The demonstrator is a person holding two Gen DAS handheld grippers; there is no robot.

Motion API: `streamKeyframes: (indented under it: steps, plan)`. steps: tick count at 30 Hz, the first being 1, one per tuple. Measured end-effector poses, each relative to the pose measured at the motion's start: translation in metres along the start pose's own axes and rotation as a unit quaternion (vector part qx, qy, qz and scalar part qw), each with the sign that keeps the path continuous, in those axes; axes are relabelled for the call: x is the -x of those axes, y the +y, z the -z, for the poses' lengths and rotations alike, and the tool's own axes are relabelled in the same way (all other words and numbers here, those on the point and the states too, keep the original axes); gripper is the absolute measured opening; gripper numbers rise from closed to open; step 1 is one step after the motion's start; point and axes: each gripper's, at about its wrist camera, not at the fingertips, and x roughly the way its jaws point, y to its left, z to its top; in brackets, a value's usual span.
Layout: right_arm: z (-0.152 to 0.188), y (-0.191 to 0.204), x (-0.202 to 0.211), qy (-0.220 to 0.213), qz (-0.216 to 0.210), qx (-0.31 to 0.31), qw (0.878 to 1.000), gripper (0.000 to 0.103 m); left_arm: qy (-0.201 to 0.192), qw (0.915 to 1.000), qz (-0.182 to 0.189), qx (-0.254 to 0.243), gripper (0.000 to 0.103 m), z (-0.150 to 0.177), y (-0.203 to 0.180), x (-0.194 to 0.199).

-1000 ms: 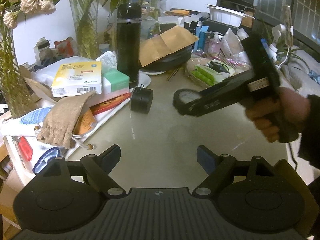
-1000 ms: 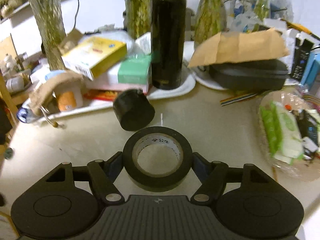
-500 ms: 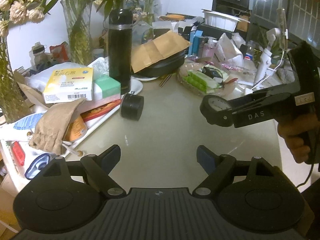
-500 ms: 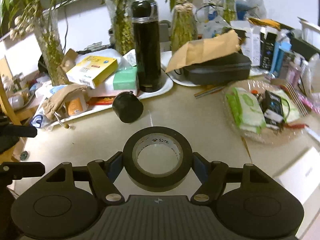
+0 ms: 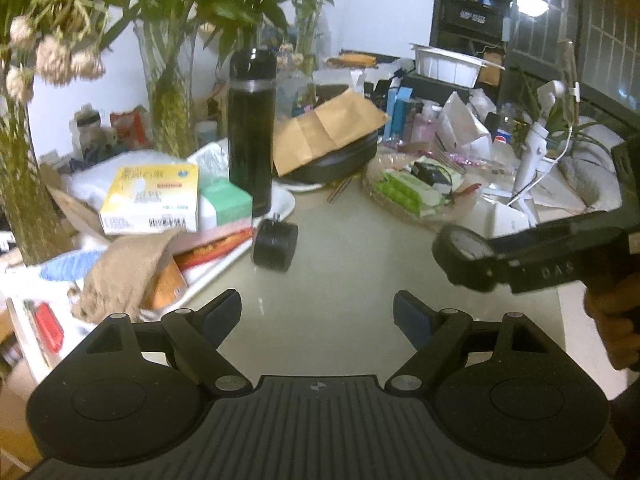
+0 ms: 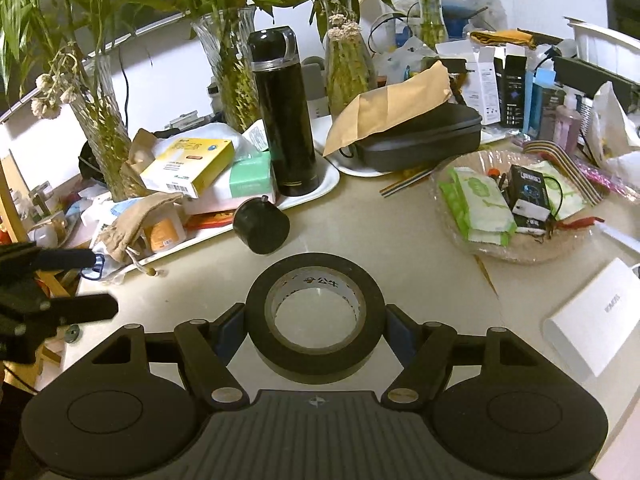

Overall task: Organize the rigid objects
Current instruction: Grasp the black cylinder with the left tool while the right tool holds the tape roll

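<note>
My right gripper [image 6: 316,326] is shut on a black roll of tape [image 6: 315,316] and holds it above the pale table; it shows at the right of the left wrist view [image 5: 464,256]. My left gripper [image 5: 318,312] is open and empty over the table's near side. A small black cylinder [image 6: 261,225] lies on its side by the white tray [image 6: 326,182]; it also shows in the left wrist view [image 5: 276,246]. A tall black flask [image 6: 285,120] stands on that tray.
The tray carries a yellow box [image 6: 188,166], a green box [image 6: 250,178] and a tan pouch [image 6: 138,220]. A black case under a brown envelope [image 6: 394,106] sits behind. A clear dish of packets [image 6: 508,208] and a white box [image 6: 592,316] are at the right. Glass vases stand behind.
My right gripper has drawn back and up from the black cylinder with the tape still in it, moving right in the left wrist view. My left gripper has also pulled back a little.
</note>
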Motion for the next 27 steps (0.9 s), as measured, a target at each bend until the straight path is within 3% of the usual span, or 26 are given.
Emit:
streamKeyframes:
  steps: [12, 27]
  plan:
    - [0.012, 0.000, 0.027, -0.014, 0.025, -0.006, 1.000, 0.075, -0.016, 0.9998, -0.001, -0.011, 0.083, -0.029, 0.013, -0.036]
    - [0.014, -0.004, 0.030, -0.023, 0.036, -0.010, 0.999, 0.075, 0.007, 0.9991, -0.015, -0.039, 0.083, -0.037, 0.023, -0.094]
